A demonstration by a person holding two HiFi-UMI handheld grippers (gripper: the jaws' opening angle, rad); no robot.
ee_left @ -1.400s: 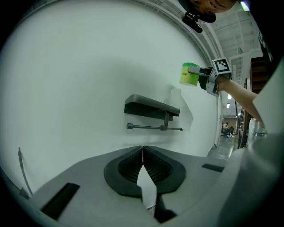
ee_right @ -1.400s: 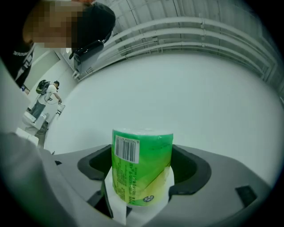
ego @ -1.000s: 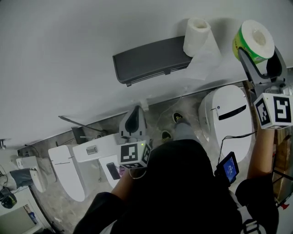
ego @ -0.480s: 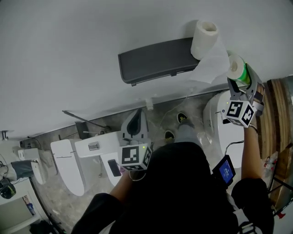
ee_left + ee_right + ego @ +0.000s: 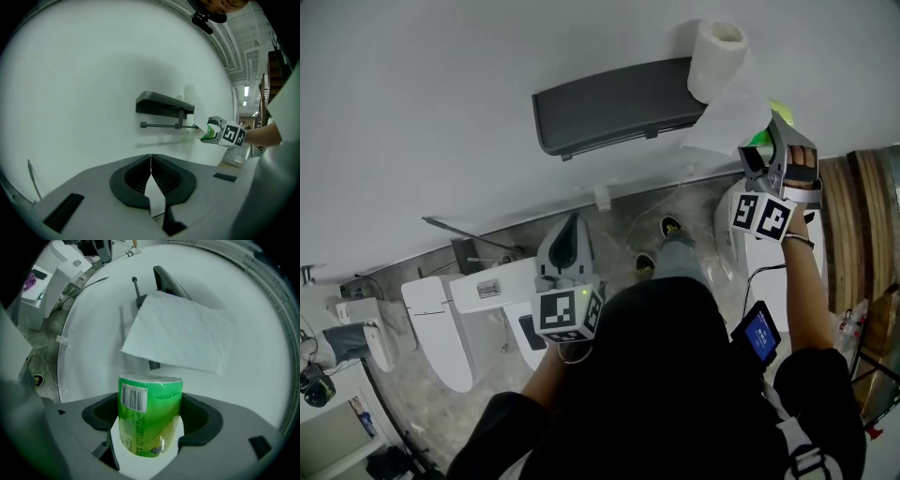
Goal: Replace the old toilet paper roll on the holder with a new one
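- The holder (image 5: 614, 105), a dark shelf with a bar (image 5: 166, 125) under it, is fixed to the white wall (image 5: 441, 112).
- The old roll (image 5: 715, 56) stands upright on the shelf's right end. Its loose sheet (image 5: 180, 336) hangs over that end and covers the bar's right part.
- The right hand-held gripper (image 5: 773, 150) is clamped on the new roll (image 5: 150, 420), which is still in its green wrap and upright between the jaws.
- The new roll sits just beside the sheet's lower right corner, near the bar's right end. I cannot tell whether it touches the sheet.
- From the right gripper view, the sheet lies between the new roll and the bar, and only the bar's far left tip shows past it.
- The left hand-held gripper (image 5: 151, 159) has its jaws together with nothing in them. It is held low by the person's body, well apart from the holder.
- A white toilet (image 5: 769, 253) stands on the floor (image 5: 628, 234) below the right hand-held gripper, and another toilet (image 5: 441, 342) stands further left.
- A small lit screen (image 5: 757, 335) hangs at the person's right side.
- Left of the holder the wall runs on plain.
- The wrap bears a white barcode label (image 5: 135, 397) and dark green print, both too small to read.
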